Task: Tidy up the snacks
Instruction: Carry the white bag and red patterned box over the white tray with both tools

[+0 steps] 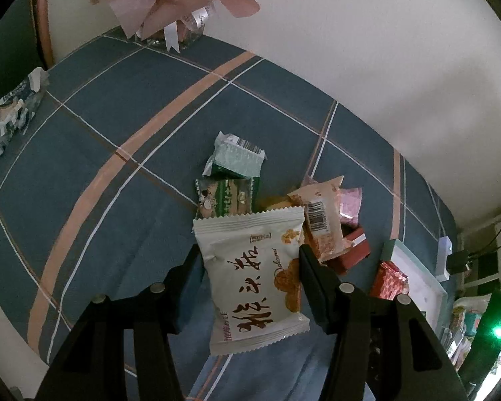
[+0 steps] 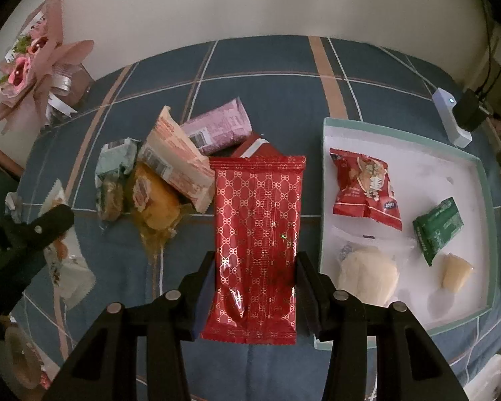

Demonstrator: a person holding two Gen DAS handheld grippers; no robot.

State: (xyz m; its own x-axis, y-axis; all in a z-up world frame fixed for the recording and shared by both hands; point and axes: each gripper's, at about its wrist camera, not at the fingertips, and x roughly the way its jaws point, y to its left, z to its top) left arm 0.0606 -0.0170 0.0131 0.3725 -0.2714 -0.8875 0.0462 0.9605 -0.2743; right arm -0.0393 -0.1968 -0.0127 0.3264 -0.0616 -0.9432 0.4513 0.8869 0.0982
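Right wrist view: you are pinching the red patterned snack packet (image 2: 257,247) in the right gripper (image 2: 255,287) beside the white tray's (image 2: 484,200) near-left corner, while your left gripper (image 1: 248,287) is clamping the white biscuit packet (image 1: 254,280) above the tablecloth's (image 1: 117,127) snack pile (image 2: 170,173), both lifted for sorting.
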